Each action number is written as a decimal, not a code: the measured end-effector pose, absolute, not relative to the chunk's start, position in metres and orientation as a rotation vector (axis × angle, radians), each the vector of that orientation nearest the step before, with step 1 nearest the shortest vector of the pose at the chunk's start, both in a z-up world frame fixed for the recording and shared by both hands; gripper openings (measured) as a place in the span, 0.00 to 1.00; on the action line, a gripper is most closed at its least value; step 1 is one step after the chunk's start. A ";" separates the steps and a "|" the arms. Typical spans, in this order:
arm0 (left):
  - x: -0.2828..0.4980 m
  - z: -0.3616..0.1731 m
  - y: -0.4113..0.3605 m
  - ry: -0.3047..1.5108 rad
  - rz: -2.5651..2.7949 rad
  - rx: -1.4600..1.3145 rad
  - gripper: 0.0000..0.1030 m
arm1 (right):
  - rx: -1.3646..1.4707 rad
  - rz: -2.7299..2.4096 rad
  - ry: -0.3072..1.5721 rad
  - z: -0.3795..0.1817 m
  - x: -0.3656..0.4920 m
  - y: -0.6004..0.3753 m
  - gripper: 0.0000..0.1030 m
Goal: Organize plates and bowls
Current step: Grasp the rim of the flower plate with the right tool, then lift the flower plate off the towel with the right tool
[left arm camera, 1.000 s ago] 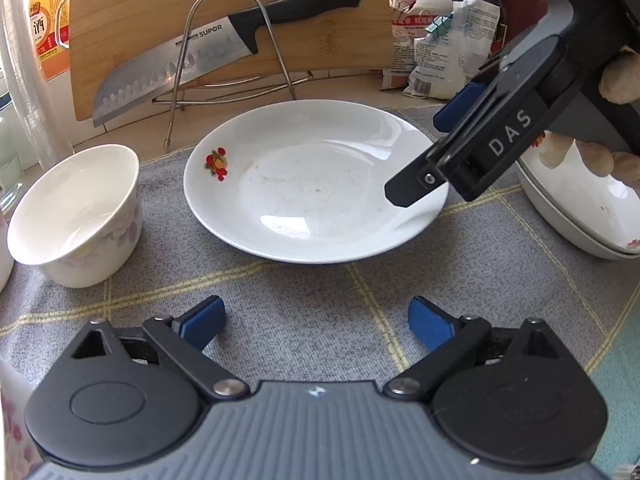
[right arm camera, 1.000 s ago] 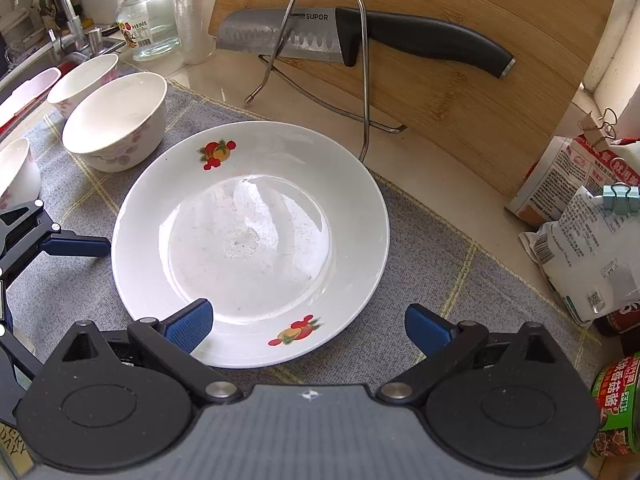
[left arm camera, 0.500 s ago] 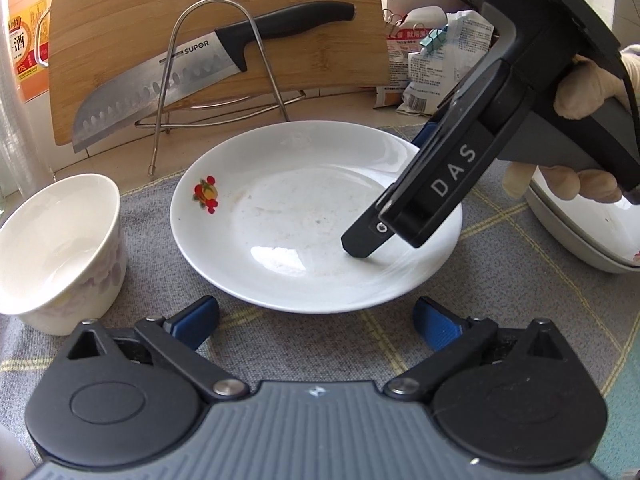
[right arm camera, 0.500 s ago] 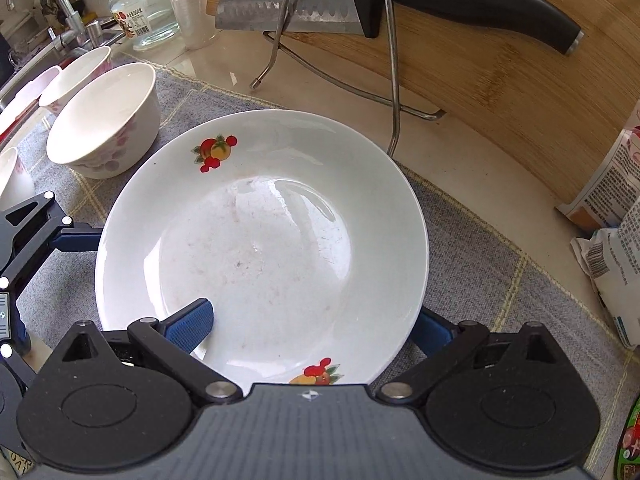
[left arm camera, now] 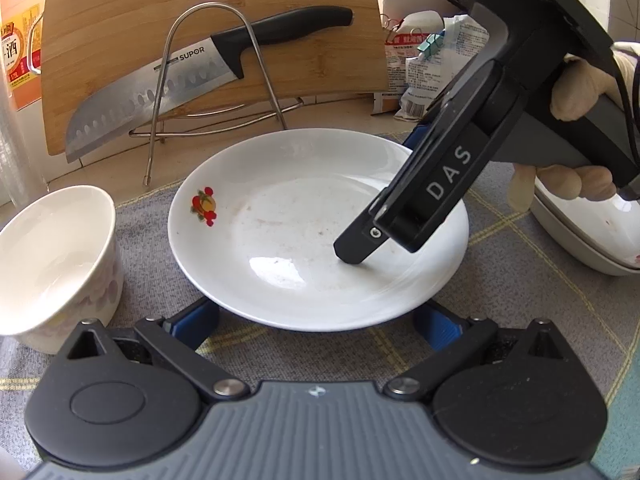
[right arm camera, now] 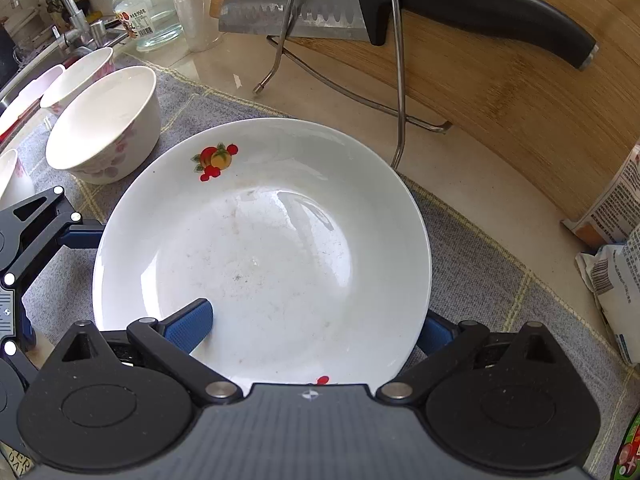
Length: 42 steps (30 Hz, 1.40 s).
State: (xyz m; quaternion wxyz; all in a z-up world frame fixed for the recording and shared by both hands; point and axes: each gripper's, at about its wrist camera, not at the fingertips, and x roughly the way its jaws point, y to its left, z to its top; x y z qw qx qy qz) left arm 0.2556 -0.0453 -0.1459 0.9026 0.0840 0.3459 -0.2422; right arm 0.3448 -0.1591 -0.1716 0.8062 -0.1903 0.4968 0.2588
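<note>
On the grey checked mat (right arm camera: 472,248) lies the plate (right arm camera: 272,256), shallow, round and white, with a small print of red and orange fruit on its far rim and a second red print just showing at the near edge in the right wrist view. Its well is glossy, catching the window light, and carries faint brownish smears and specks.

The right gripper (right arm camera: 308,330) stands wide across the plate's near rim: one blue finger rests inside on the white surface, the other sits outside and below the edge, so the rim lies between them, not yet pinched. From the left wrist view its black finger tip presses down in the well.

The left gripper (left arm camera: 316,318) is also spread wide, low at the mat, its two blue fingers partly hidden under the plate's edge on either side.

A white bowl (left arm camera: 52,260) with pale pink flowers stands just left of the plate; more bowls (right arm camera: 76,76) sit beyond it. Behind, a knife (left arm camera: 200,76) leans on a wire rack (left arm camera: 216,80) against a board (left arm camera: 120,28).
</note>
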 end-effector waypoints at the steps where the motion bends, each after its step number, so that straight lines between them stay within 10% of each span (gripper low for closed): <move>1: 0.256 -0.146 -0.046 0.715 -0.497 0.171 1.00 | -0.409 0.555 1.063 -0.172 0.347 -0.159 1.00; 42: 0.254 -0.139 -0.047 0.706 -0.526 0.212 1.00 | -0.323 0.740 1.069 -0.161 0.396 -0.155 1.00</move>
